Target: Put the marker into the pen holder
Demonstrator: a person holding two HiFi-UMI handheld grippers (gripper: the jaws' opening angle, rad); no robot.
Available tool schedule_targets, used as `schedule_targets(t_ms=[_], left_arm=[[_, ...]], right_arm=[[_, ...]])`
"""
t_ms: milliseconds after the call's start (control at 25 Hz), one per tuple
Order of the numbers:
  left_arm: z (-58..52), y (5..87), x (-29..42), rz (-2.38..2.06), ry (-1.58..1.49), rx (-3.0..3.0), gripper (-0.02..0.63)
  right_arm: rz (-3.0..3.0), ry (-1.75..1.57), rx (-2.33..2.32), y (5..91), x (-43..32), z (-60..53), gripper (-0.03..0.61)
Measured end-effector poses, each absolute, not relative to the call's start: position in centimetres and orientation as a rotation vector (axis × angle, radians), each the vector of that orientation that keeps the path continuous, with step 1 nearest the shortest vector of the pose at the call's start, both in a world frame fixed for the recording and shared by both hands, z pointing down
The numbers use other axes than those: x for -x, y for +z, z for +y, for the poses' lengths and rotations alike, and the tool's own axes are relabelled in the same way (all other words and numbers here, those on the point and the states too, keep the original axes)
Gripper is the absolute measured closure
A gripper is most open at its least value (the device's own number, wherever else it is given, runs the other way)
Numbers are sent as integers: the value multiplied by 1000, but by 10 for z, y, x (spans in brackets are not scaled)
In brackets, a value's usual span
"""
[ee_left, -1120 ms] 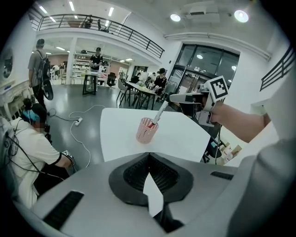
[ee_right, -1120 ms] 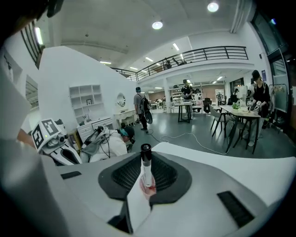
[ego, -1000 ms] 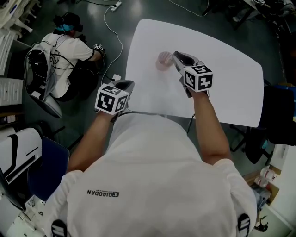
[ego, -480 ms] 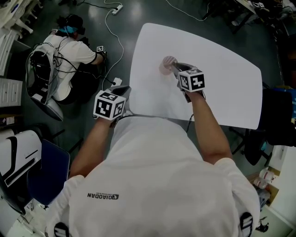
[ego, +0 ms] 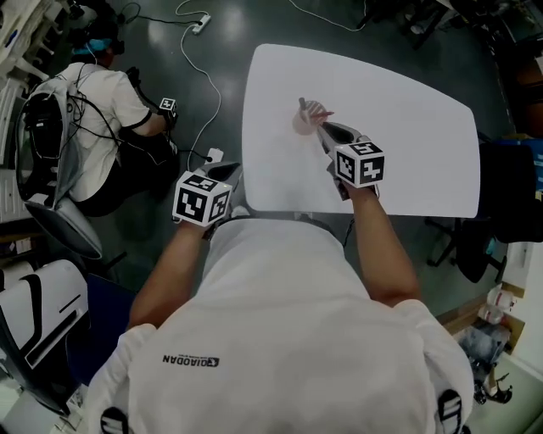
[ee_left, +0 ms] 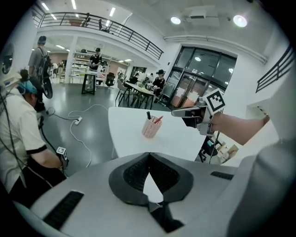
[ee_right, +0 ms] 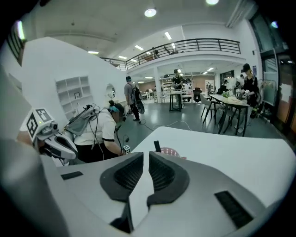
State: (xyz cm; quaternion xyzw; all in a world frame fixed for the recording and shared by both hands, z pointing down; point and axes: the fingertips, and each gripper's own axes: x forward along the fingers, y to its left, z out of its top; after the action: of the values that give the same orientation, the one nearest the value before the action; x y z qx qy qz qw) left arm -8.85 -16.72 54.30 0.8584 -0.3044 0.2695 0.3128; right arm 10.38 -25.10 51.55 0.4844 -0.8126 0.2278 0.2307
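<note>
**A:** So where is the marker point(ego: 301, 103)?

**B:** It stands in the pen holder point(ego: 304, 121), a pink mesh cup on the far part of the white table point(ego: 407, 127). The marker's dark top sticks out above the rim and leans a little. A red pen point(ee_left: 158, 120) is in the same cup, tilted the other way.

**A:** And the right gripper point(ego: 324, 129)?

**B:** Its tips are just beside the cup, on the near side, pointing down at it. The right gripper view shows the jaws a narrow gap apart with nothing between them. They have just been closing. The marker's top shows past them.

**A:** Does it touch the holder?

**B:** I can't tell. From the head view the tips come right up to the rim.

**A:** What about the left gripper point(ego: 225, 172)?

**B:** It is well apart from the cup, off the table's near left corner and above the floor. Its jaws meet at the tips and hold nothing. Its own view looks across the table at the cup and the right gripper.

**A:** Anything else around?

**B:** A person point(ego: 93, 110) crouches on the floor to the left, and a white power strip point(ego: 201, 23) lies beyond with its cable trailing.
</note>
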Motion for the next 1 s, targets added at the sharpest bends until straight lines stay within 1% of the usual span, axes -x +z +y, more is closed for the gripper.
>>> schedule_targets(t_ms=[80,120,360,600,800,1000], left_arm=[[-165,542,86,-751,731,-2291,588],[-163,543,83,-723,743,-2302,588],[-155,546,69,-643,778,-2338,588],[-137,517,55,-677,693,-2391,588],[-82,505,34,-718,696,-2423,588],[11,512,-15,-648,703,-2401,588]], right_arm=[[-2285,686,-1411,506,-102,-232,554],[-2310,715,-1444,501,-103,-222,558],[-2414,780,-1519,478,-108,-167,560],[-2455,717,-1516,455,-117,-117,560],[-2474,690,-1462,452,-129,-50,560],[-2507,694,-1386,459,-144,46,560]])
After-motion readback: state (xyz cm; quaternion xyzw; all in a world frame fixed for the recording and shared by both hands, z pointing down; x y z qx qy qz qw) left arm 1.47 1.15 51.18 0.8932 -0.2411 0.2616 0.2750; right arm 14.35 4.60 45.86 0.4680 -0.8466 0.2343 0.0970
